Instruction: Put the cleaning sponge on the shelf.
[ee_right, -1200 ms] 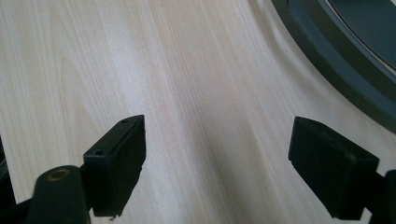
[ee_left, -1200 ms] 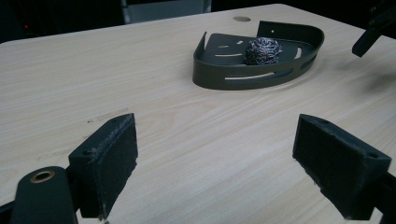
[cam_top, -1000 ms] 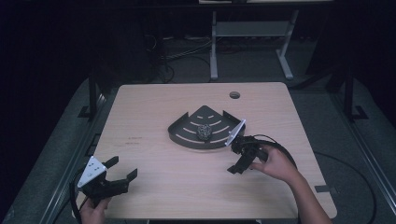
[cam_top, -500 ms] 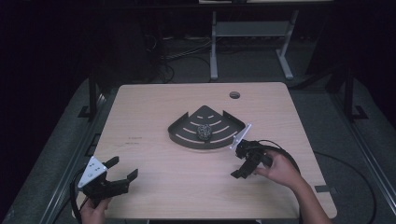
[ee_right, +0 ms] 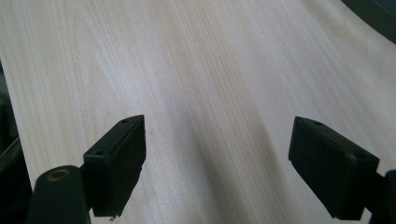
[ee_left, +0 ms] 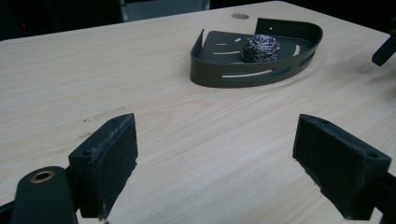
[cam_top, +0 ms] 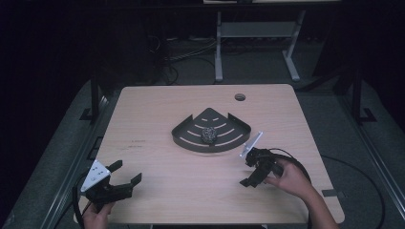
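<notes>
The dark metal scouring ball (cam_top: 208, 135) sits inside the black slotted corner tray (cam_top: 191, 141) at table centre, so both grippers, left (cam_top: 125, 178) and right (cam_top: 250, 171), rest near-side, jaws open and empty.

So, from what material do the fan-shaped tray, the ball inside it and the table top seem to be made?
The fan-shaped tray looks like thin sheet metal with a matte dark coating: its wall is slim with cleanly cut slots. The ball seems to be a steel-wire scouring pad, tangled and glinting. The table top shows pale wood grain, likely laminate or veneer; which one I cannot tell.
</notes>
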{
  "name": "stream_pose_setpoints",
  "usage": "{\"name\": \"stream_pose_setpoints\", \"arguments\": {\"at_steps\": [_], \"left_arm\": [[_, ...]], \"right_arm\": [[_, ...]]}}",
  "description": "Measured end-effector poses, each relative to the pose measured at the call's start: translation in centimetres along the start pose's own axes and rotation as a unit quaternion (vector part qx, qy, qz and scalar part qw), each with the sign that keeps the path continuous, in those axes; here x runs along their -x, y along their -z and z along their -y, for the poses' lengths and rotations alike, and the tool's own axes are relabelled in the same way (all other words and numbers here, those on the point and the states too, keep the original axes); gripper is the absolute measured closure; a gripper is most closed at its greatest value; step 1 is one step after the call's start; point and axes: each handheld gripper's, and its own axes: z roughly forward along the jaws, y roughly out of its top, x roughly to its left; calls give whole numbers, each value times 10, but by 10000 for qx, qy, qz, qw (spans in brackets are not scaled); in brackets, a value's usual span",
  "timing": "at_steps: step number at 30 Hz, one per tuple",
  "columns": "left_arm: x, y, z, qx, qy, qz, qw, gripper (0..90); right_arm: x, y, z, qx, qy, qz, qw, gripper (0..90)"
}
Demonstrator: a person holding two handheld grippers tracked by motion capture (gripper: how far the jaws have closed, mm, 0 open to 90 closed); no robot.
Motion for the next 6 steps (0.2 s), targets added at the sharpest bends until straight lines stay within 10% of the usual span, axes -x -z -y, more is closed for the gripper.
{"name": "stream_pose_setpoints", "arguments": {"at_steps": [6], "left_arm": [[0,0,-1,-1,-10,15,10000,132]], "right_arm": [[-5,2,4,88,15,26,10000,180]]}}
